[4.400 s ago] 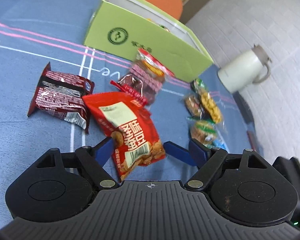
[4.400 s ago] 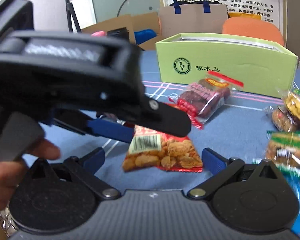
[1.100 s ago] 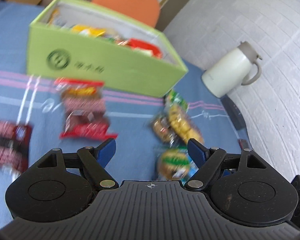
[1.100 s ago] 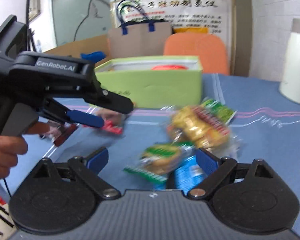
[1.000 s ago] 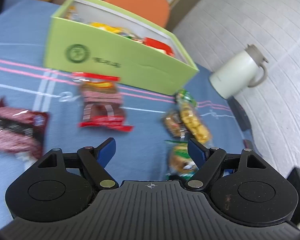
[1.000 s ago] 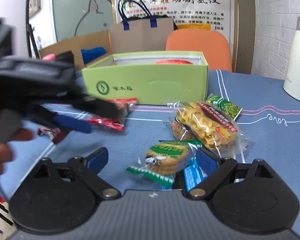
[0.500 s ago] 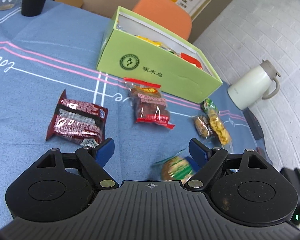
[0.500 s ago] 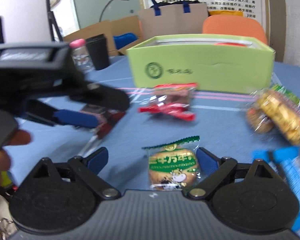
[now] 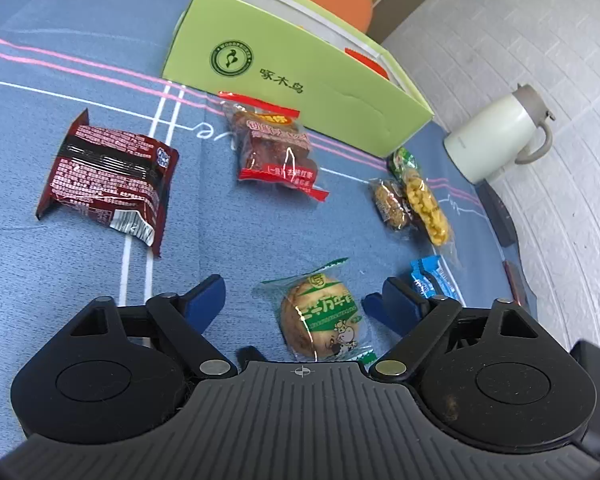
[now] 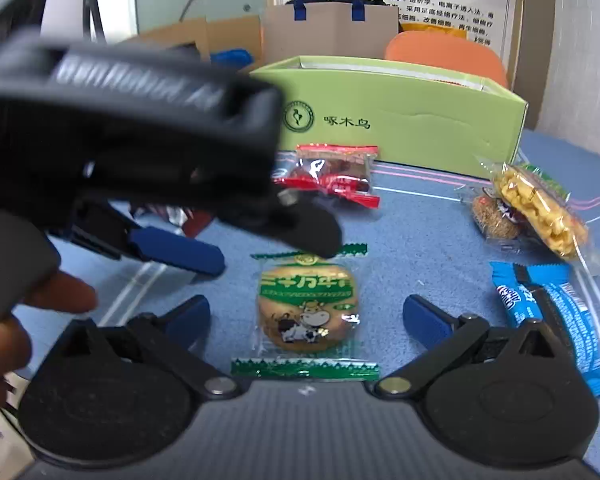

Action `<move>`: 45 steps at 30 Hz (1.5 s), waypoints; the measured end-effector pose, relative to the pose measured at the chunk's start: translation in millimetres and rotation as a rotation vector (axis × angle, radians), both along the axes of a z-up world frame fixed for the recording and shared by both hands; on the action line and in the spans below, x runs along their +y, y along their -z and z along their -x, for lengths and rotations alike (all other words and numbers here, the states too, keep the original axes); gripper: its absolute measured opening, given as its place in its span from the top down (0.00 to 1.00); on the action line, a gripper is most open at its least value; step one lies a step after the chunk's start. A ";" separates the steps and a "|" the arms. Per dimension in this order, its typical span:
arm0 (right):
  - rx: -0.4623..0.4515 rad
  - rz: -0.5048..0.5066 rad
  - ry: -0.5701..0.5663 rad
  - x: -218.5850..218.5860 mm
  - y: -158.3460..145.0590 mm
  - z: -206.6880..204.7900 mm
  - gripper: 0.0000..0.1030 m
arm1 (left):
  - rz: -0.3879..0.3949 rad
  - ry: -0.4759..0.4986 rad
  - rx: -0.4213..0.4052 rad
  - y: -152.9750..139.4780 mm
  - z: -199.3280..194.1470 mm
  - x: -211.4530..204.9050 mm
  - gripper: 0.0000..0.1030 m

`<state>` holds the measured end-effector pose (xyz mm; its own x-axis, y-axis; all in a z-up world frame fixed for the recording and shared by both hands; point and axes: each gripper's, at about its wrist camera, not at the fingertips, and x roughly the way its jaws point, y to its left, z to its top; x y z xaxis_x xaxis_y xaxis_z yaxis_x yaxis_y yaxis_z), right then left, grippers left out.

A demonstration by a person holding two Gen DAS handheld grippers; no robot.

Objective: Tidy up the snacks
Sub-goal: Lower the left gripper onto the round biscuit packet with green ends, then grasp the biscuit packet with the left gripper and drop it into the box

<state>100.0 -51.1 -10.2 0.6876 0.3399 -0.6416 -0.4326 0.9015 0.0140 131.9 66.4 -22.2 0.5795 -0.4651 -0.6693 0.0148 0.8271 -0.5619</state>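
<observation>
A round cookie in a clear and green wrapper (image 9: 320,324) lies on the blue cloth between the fingers of both grippers; it also shows in the right wrist view (image 10: 306,308). My left gripper (image 9: 296,296) is open and hovers over it. My right gripper (image 10: 306,318) is open with the cookie between its fingers. The left gripper's body (image 10: 140,144) fills the left of the right wrist view. The green snack box (image 9: 300,76) stands open behind, with packets inside.
On the cloth lie a dark red packet (image 9: 108,180), a red date packet (image 9: 278,152), a yellow puff packet (image 9: 424,204) beside a brown one (image 9: 388,204), and a blue bar (image 10: 556,312). A white jug (image 9: 496,140) stands at the right edge.
The orange nut packet from 4.4 s ago is gone from the cloth. Both grippers have swung back from the box and closed in on the green cookie.
</observation>
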 end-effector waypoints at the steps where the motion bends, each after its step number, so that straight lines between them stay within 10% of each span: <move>1: -0.015 -0.008 -0.004 -1.8 1.6 2.5 0.01 | -0.003 0.001 -0.001 -0.3 0.0 -1.0 0.26; 16: -0.045 -0.033 -0.102 -17.6 -1.8 1.5 0.05 | -0.047 0.056 0.002 -2.0 2.3 -20.0 0.30; 18: -0.041 -0.040 -0.104 -17.9 2.0 -0.3 0.24 | -0.068 0.059 -0.011 -1.5 3.6 -24.3 0.33; 22: -0.052 -0.053 -0.094 -23.1 1.8 -1.2 0.47 | -0.159 0.066 -0.027 -1.7 6.5 -35.9 0.83; 25: -0.063 -0.058 -0.087 -27.3 -3.6 -1.8 0.48 | -0.103 0.040 -0.012 -4.0 5.3 -28.7 0.92; 45: -0.252 -0.062 -0.178 9.7 -96.5 -189.4 0.42 | -0.131 -0.085 -0.265 -115.3 -156.9 -4.7 0.89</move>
